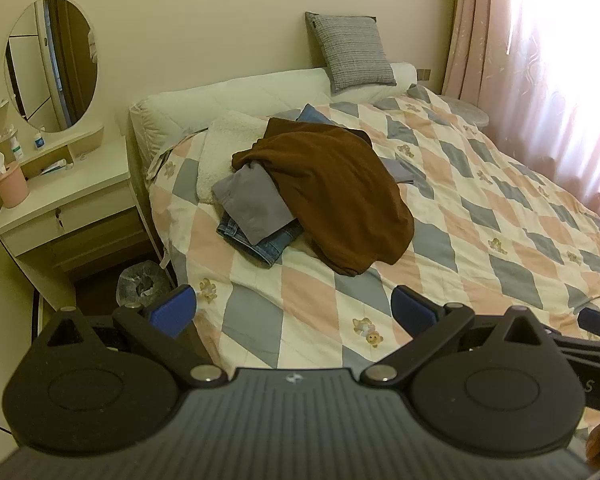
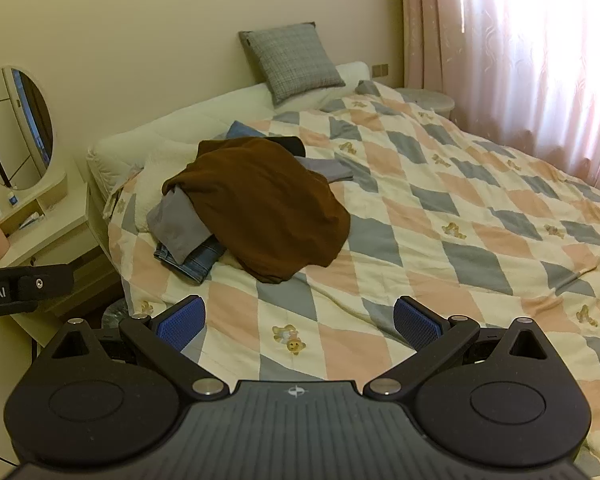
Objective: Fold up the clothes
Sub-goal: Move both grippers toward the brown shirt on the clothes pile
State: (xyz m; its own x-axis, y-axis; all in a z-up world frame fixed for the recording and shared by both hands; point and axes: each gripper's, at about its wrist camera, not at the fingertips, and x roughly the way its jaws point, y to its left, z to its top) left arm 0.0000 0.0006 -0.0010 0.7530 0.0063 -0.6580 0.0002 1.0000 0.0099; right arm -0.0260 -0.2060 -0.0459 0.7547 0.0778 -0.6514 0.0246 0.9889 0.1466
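clothes pile (image 1: 320, 196) on quilt (image 1: 480, 216); left claw (image 1: 294, 312) and right claw (image 2: 298, 322) released, empty.

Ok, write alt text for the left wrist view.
A heap of unfolded clothes, topped by a brown garment over a grey garment and jeans, lies on a checked quilt. The open left gripper hangs above the bed's near edge, holding nothing.

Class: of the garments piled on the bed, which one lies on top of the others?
The brown garment: it drapes over the grey one and the denim beneath.
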